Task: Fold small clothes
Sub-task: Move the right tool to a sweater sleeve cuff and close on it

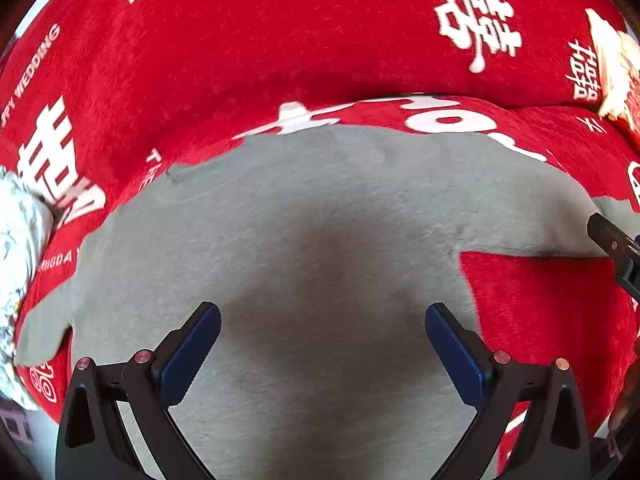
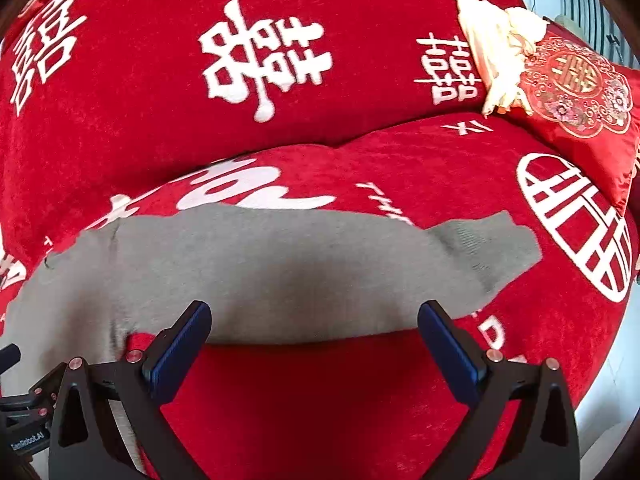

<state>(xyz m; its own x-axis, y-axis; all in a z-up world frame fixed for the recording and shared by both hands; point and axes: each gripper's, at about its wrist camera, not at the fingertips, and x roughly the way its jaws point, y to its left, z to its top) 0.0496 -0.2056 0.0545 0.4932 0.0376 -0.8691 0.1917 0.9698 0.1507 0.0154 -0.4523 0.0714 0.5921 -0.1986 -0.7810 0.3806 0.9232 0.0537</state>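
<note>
Both claws are held wide open with nothing pinched between the blue pads. The left gripper (image 1: 323,318) is hung over the middle of the garment, and the right gripper (image 2: 314,316) is parked over its near right hem, with bare red cover seen between the jaws.

Biggest thing first: a red plush sofa cover with white double-happiness characters and "THE BIGDAY" lettering (image 2: 360,60) is spread over the seat and backrest, filling most of both views.

Next, a small grey knitted sweater (image 1: 320,220) is laid out flat on the seat of that cover. In the right wrist view the same sweater (image 2: 280,272) is seen stretched left to right, with one short sleeve poked out to the right and slightly far. In the left wrist view a sleeve tip is flopped toward the near left edge, and a notch of red cover is shown at the near right of the body.

A red satin cushion with gold and pink embroidery (image 2: 580,92) is propped at the far right corner of the sofa. A cream crumpled cloth (image 2: 492,52) is tucked against it, just left of the cushion, touching it.

A white patterned fabric bundle (image 1: 18,248) is seen at the left edge in the left wrist view, resting on the cover beside the sweater; what it is can't be told.

Smallest: the dark tip of the right gripper is caught at the right edge of the left wrist view, near the sweater's right sleeve.
</note>
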